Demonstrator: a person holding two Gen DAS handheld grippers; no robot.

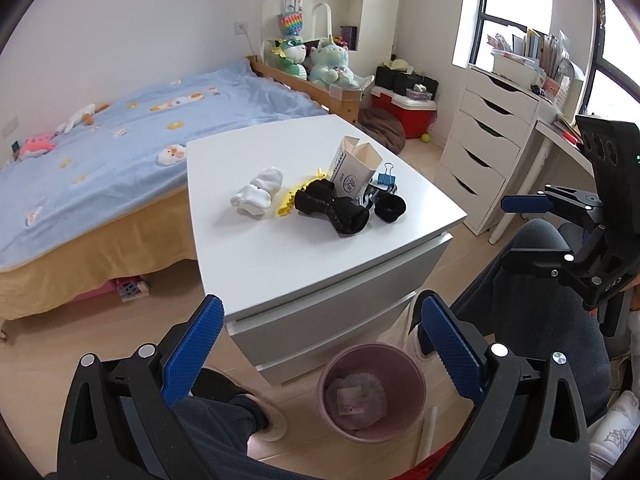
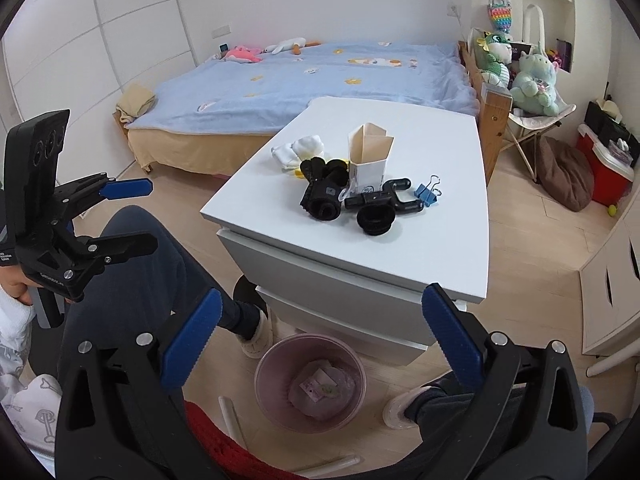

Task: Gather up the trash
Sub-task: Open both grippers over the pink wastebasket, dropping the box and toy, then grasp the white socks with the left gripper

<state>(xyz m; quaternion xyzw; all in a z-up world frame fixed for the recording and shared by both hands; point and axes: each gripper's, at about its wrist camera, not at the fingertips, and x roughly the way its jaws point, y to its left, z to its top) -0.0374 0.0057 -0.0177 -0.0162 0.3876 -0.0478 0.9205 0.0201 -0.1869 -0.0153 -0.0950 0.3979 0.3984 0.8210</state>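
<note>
Both grippers, left gripper (image 1: 320, 344) and right gripper (image 2: 320, 340), share black angular frames, silver screw heads and blue ridged finger pads (image 1: 196, 350). The person wears dark navy trousers (image 2: 132, 264) and pale slippers (image 2: 260, 338).

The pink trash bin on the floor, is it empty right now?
No, the pink trash bin already holds crumpled wrapping with a small paper scrap on top.
</note>
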